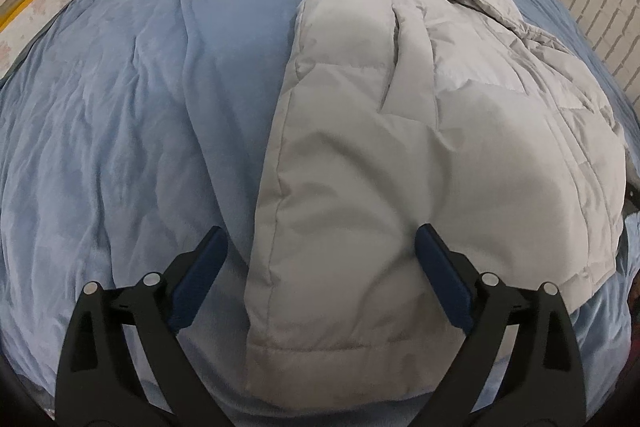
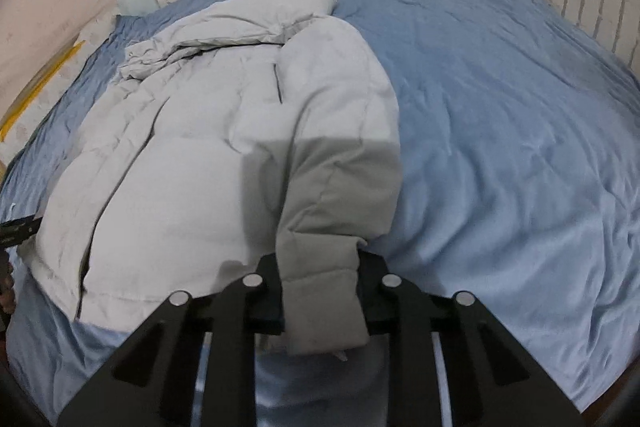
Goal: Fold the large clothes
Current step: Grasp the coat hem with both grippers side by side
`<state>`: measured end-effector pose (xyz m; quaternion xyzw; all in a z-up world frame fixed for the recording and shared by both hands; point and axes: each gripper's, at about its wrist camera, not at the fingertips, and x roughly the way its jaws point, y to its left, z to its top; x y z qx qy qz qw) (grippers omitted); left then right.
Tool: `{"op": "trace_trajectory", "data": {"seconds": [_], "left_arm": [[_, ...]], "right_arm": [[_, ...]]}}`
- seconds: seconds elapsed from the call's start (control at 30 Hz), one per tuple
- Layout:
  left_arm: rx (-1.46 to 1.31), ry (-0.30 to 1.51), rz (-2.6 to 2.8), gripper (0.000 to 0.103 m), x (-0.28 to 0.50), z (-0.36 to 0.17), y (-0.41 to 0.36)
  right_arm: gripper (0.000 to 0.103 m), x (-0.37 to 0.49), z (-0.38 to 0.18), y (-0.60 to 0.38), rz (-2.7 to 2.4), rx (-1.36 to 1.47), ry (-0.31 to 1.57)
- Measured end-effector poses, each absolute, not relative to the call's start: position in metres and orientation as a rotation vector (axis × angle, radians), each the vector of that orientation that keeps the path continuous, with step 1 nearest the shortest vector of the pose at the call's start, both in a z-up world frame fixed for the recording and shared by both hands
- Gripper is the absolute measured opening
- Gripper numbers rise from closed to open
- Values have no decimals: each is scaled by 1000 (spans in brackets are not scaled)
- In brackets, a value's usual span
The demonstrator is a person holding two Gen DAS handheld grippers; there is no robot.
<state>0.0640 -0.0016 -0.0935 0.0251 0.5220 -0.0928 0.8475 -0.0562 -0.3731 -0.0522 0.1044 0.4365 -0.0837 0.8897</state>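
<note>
The grey puffer jacket (image 1: pixel 400 131) lies lengthwise on the blue bedspread (image 1: pixel 120 107), collar far, hem near. The right gripper (image 2: pixel 320 291) is clamped on the sleeve cuff (image 2: pixel 324 307), seemingly raised off the body. The left gripper (image 1: pixel 320 251) hangs wide apart and empty over the hem's left edge, nearer that side.

Soft, even indoor light, rather dim. A hard-edged shadow crosses the jacket (image 2: pixel 224 131) at its near sleeve. The blanket (image 2: pixel 500 147) shows a mild sheen toward its near edge. Both views bulge strongly, with dark corners; detail is slightly soft.
</note>
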Motion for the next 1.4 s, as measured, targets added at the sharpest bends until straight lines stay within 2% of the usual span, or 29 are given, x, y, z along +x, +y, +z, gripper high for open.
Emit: {"op": "trace_trajectory", "data": {"seconds": [0.03, 0.1, 0.17, 0.23, 0.4, 0.57, 0.7, 0.83, 0.97, 1.2, 1.3, 1.4], "left_arm": [[53, 1100, -193, 94, 62, -93, -1], [57, 1109, -195, 87, 59, -94, 0], [51, 1141, -228, 67, 57, -97, -1], [69, 1152, -224, 64, 55, -99, -6], [92, 1196, -212, 64, 50, -101, -11], [83, 1190, -207, 68, 46, -100, -4], [75, 1208, -205, 68, 47, -103, -2], [132, 1200, -209, 53, 43, -100, -12], [134, 1183, -235, 27, 44, -95, -12], [43, 1136, -262, 19, 47, -82, 5], [6, 1098, -275, 17, 44, -67, 17], [-14, 1053, -278, 17, 38, -45, 33]], "right_arm": [[24, -54, -54, -373, -178, 219, 909], [25, -50, -58, -371, -184, 211, 921], [26, -52, -60, -371, -186, 197, 927], [27, -55, -61, -374, -184, 205, 922], [37, -66, -65, -383, -190, 259, 908], [40, -68, -66, -386, -191, 290, 906], [43, -67, -65, -386, -181, 287, 913], [50, -69, -62, -382, -162, 279, 898], [54, -66, -66, -382, -169, 280, 922], [59, -59, -67, -380, -171, 248, 978], [28, -60, -56, -377, -144, 275, 945], [24, -66, -28, -369, -98, 278, 864]]}}
